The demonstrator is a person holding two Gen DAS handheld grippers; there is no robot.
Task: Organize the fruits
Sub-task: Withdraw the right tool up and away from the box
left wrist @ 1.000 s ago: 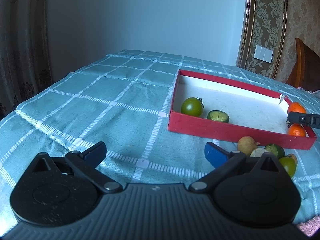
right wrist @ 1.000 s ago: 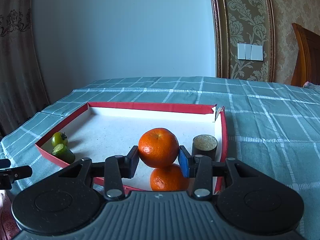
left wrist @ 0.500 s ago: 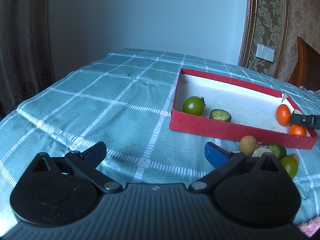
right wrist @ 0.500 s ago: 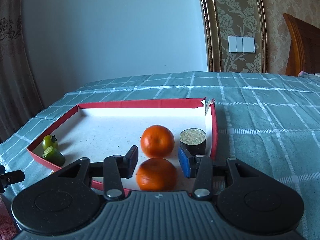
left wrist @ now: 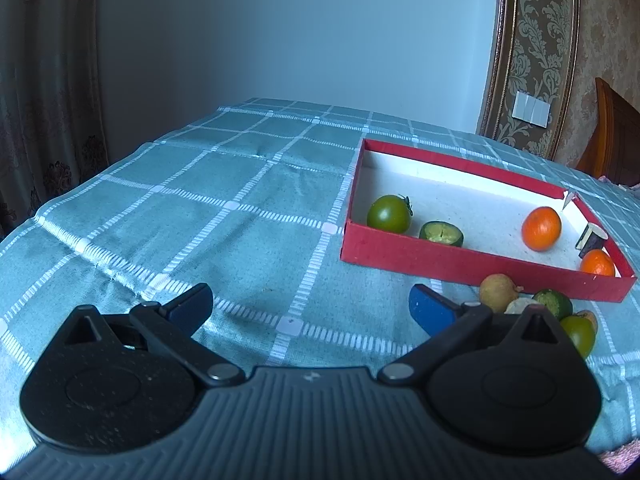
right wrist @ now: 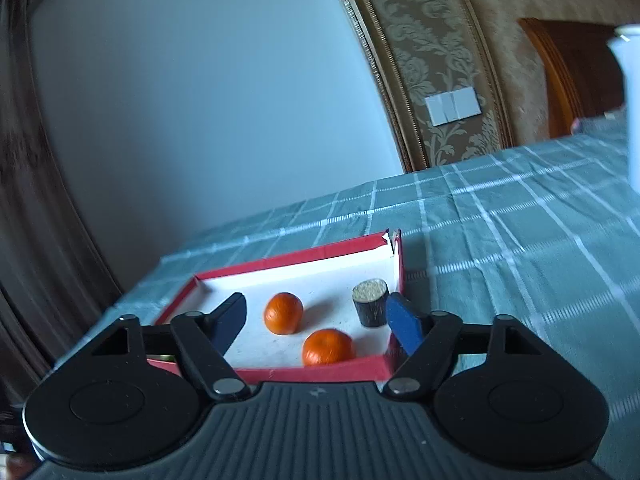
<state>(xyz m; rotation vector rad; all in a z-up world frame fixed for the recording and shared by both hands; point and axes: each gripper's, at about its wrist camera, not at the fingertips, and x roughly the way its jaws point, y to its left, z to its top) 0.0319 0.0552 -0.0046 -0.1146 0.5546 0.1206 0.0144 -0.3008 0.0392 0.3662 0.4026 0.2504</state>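
Opening with nothing between its pads, right tool (right wrist: 318, 318) hovers over red tray's (right wrist: 320, 374) near edge; left tool (left wrist: 310, 306) gapes

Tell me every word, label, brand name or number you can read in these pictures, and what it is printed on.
None can be read: there is no writing in either view.
Left claw body: only a tiny pale mark, a symbol and not letters.
Right claw body: the same tiny mark, too small to make out.
Red tray, fruit, checked tablecloth and wall switch: no print shows.
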